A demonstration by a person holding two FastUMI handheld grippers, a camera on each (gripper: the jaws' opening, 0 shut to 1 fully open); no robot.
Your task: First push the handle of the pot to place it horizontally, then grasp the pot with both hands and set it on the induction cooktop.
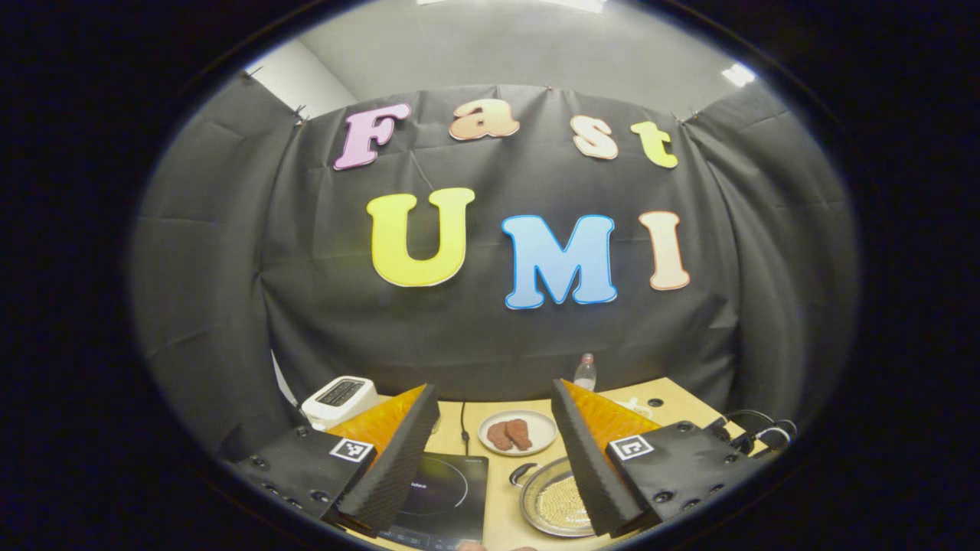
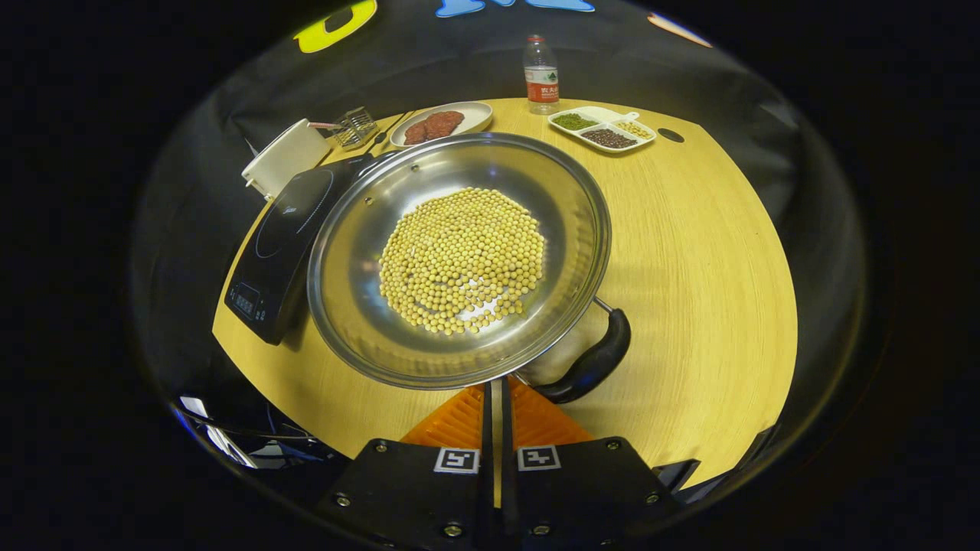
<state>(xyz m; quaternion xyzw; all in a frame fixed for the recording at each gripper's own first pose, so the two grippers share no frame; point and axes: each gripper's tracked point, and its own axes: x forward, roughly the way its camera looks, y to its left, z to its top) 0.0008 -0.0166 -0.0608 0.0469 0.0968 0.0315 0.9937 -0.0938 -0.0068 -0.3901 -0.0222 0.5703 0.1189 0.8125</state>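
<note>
Your right tongs (image 2: 496,398) are pressed together at the pot's (image 2: 459,256) near rim, beside its handle (image 2: 593,363). The pot sits mid-surface (image 2: 689,252), touching the induction cooktop (image 2: 279,241) toward the surface's left edge. Your left tongs (image 1: 494,459) are wide apart, raised.

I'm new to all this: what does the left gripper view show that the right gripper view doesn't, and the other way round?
Left gripper view: the left tool with fingers spread wide, the grey ceiling and a bundle of black cables.

Right gripper view: the right tool with fingers closed together, the pot's long black handle and a small wire rack.

Shared: the round steel pot of yellow beans, black induction cooktop, white plate of brown meat pieces, clear plastic bottle, white toaster and wooden table.
</note>
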